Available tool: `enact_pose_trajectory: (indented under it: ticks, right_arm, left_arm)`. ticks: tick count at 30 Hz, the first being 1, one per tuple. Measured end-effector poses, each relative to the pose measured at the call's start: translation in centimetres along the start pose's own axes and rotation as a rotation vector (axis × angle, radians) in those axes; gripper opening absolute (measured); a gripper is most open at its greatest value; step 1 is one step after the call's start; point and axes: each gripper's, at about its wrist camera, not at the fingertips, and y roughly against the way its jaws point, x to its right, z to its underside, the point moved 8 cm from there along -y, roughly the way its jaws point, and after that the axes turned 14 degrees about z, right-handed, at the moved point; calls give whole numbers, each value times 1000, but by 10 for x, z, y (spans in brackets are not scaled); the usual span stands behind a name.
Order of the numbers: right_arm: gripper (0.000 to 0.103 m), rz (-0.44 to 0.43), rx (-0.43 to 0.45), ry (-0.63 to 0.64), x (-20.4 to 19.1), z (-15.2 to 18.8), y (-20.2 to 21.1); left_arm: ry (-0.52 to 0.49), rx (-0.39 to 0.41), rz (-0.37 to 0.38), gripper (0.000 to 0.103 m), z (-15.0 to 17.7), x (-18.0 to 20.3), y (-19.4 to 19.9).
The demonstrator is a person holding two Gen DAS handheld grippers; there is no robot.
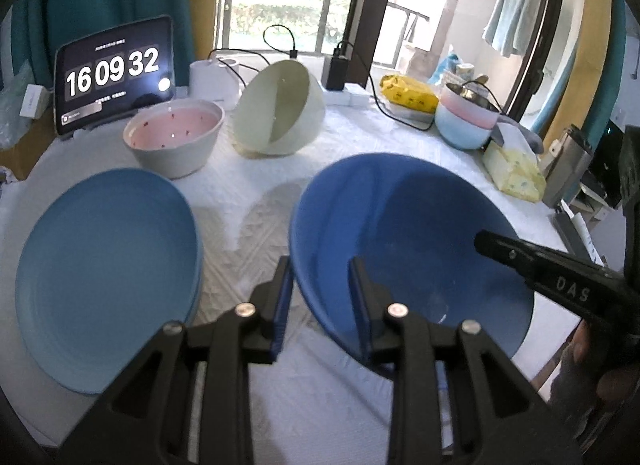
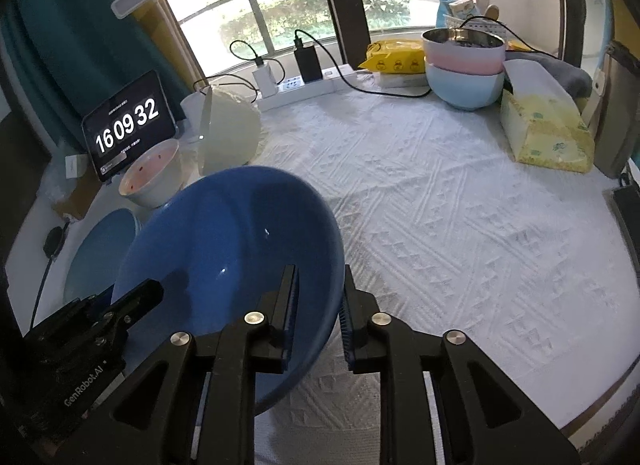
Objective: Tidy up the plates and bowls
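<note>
Both grippers straddle opposite rims of the deep dark-blue glossy bowl [image 1: 408, 249]. Left gripper [image 1: 320, 305]: jaws parted, bowl's left rim passes between them; the pads look clear of the wall on both sides, so no firm pinch is visible. Right gripper [image 2: 318, 313]: jaws narrowly parted, bowl's right rim sits in the gap, and a thin gap shows at each pad.

Bowl is tilted, mouth facing toward the cameras and upward; whether its base rests on the white textured tablecloth [image 2: 440, 205] cannot be told.

Key relation: stack of flat light-blue round plates [image 1: 108, 277] lies just left of the bowl, nearest the left gripper. Pink-lined speckled bowl [image 1: 174, 137] and tipped cream bowl [image 1: 280, 109] sit farther back left; nested pastel bowls [image 2: 464, 69] stand far right, well apart.

Judgement: bowl likely belongs with the bowls behind, not with the plates.
</note>
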Motion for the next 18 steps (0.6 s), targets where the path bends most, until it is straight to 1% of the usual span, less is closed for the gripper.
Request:
enact_pose_trajectory:
  ticks: [7,18]
  right_arm:
    - [21,14,24,-7,4,-10,7]
    - [21,15,61,11,-1,-31,14]
  left_arm:
    - [14,19,-3,30,-8,-6,6]
    - [16,58,-21,31,-29,-14,17]
